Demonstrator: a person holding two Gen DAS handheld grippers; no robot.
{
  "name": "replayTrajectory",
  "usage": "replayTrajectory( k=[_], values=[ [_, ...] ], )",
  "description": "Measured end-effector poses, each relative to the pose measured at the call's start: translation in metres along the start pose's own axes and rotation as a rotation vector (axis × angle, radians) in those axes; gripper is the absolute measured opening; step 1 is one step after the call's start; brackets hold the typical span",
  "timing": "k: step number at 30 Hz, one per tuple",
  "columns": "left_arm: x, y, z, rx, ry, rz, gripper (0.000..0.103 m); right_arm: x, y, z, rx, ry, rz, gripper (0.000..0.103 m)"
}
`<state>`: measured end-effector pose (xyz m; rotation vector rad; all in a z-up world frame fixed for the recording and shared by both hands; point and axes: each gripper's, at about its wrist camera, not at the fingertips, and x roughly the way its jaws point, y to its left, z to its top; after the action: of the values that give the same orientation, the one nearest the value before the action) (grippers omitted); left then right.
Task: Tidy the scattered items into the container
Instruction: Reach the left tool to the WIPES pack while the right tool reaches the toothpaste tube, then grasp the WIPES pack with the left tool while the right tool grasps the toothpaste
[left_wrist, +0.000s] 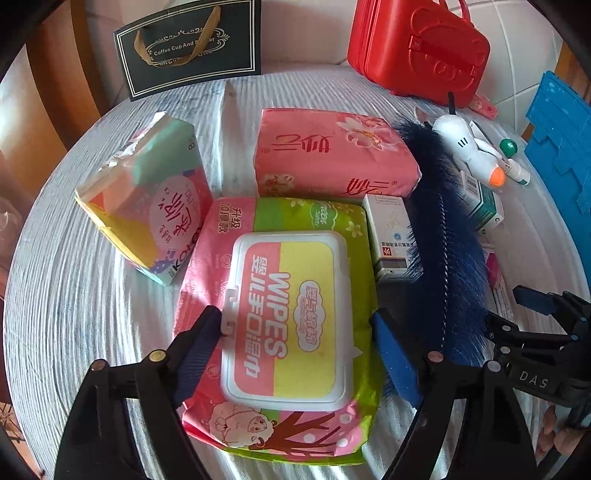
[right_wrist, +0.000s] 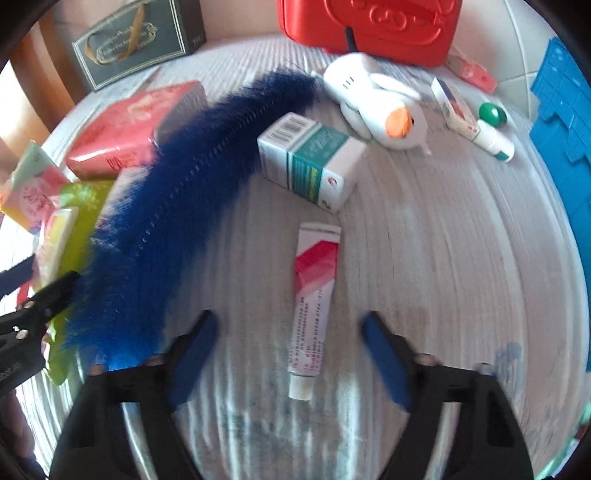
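1. On the pale ribbed desk (left_wrist: 74, 295), the left gripper (left_wrist: 299, 328) hangs over a soft pink-and-green pack of wet wipes with a white hinged lid (left_wrist: 284, 314); its jaws stand wide, one blue pad at each side of the pack, the left pad at the lid's edge and the right one just beside the wrapper, with no squeeze showing.
2. Far from that pack lies a pink flowered tissue pack (left_wrist: 332, 155), and to its left a pastel tissue pack with a torn top (left_wrist: 147, 199), tilted.
3. Right of the wipes, a small white carton (left_wrist: 391, 236) lies just beside a long dark-blue fluffy duster (left_wrist: 443, 240) that runs from near to far.
4. The right gripper (right_wrist: 288, 339) points down at a white-and-red ointment tube (right_wrist: 314, 295), which lies flat between the two blue pads, cap toward the camera; the jaws are partly spread and clear of the tube on both sides.
5. Beyond the tube sits a white-and-teal medicine box (right_wrist: 314, 162), then a white plush toy with an orange beak (right_wrist: 376, 107).
6. Farther right are a narrow white box (right_wrist: 452, 103) and a white bottle with a green cap (right_wrist: 493, 129).
7. A blue plastic container (right_wrist: 561, 140) stands at the right edge of the desk, well apart from the tube.
8. At the far side stand a red hard case (left_wrist: 417, 48) and a dark gift bag with gold ribbon handles (left_wrist: 188, 48).
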<state>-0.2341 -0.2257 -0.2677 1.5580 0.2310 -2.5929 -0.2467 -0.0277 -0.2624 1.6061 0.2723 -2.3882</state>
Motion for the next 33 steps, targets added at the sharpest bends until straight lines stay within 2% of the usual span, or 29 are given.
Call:
replayTrajectory(
  k=[1,4,6,7,8,11,15,20,27,33],
  values=[
    [0.003,-0.001,0.000,0.004,0.007,0.006,0.090,-0.001,0.002,0.000,-0.008,-0.007,0.002,0.063],
    [0.003,-0.005,-0.001,0.018,-0.006,0.037,0.089,-0.002,0.002,0.002,-0.020,-0.021,0.015,0.055],
    [-0.001,-0.007,-0.004,0.022,-0.022,0.051,0.079,-0.003,0.003,0.002,-0.024,-0.022,0.016,0.042],
    [-0.004,-0.007,-0.005,0.020,-0.028,0.049,0.074,-0.005,0.002,0.002,-0.029,-0.021,0.018,0.028],
    [-0.008,-0.007,-0.006,0.018,-0.033,0.050,0.068,-0.007,0.000,0.000,-0.033,-0.017,0.021,0.019],
    [-0.016,-0.005,-0.012,0.003,-0.031,0.042,0.064,-0.003,-0.002,0.004,-0.016,-0.007,0.052,0.018],
    [-0.033,-0.002,-0.024,-0.026,-0.027,0.023,0.063,-0.012,-0.010,-0.004,-0.008,-0.010,0.067,0.018],
    [-0.064,-0.005,-0.036,-0.042,-0.073,0.022,0.063,-0.032,-0.012,-0.008,-0.025,-0.036,0.076,0.018],
    [-0.111,-0.026,-0.037,-0.051,-0.154,0.001,0.063,-0.080,-0.018,-0.010,-0.058,-0.106,0.092,0.018],
    [-0.154,-0.067,-0.035,-0.040,-0.227,-0.008,0.063,-0.131,-0.046,-0.017,-0.076,-0.189,0.108,0.018]
  ],
)
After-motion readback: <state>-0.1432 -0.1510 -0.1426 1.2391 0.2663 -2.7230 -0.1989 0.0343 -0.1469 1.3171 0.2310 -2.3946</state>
